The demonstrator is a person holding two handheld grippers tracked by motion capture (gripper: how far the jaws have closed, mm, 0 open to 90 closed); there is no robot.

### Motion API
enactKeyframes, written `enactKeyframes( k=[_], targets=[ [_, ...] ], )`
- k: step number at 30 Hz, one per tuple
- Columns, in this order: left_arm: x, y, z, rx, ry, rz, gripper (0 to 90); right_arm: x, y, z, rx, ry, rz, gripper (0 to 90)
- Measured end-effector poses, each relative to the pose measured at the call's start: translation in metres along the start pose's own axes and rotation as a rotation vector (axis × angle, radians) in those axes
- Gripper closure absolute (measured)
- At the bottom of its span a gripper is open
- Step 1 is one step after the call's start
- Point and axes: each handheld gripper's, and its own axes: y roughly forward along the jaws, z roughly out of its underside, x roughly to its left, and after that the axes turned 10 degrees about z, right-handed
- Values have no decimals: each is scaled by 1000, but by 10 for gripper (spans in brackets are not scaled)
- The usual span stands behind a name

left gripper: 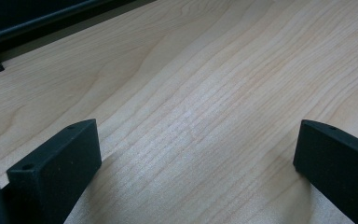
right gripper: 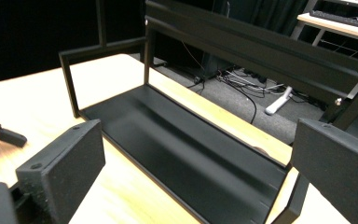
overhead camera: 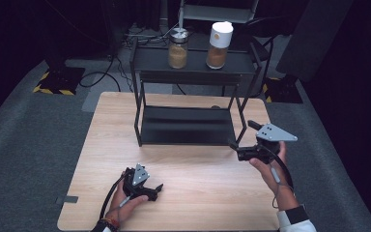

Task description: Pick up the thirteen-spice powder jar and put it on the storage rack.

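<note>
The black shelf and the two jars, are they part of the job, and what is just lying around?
Part of the job:
black shelf, nearest the grippers
left gripper, open
right gripper, open, facing the shelf
metal-lid jar and white-lid jar on the top shelf, probably

Just lying about:
cables on the floor
yellow-black striped base

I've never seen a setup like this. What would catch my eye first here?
Most likely the black rack standing at the far middle of the wooden table, with two jars of brown powder on its top shelf and its lower shelf bare. Next, the two hand-held tools: the left claw rests low near the table's front edge, and the right claw hangs by the rack's right front leg, both with jaws open and empty.
</note>
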Motion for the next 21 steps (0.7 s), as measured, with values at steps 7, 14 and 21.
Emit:
enactKeyframes(
  k=[7,14,21],
  targets=[
    [0,0,0,0,0,0,5,5,-1,16,22,7,-11,27],
    [0,0,0,0,0,0,5,8,-2,34,56,27,-17,27],
    [0,0,0,0,0,0,5,10,-3,54,86,51,-18,27]
  ],
)
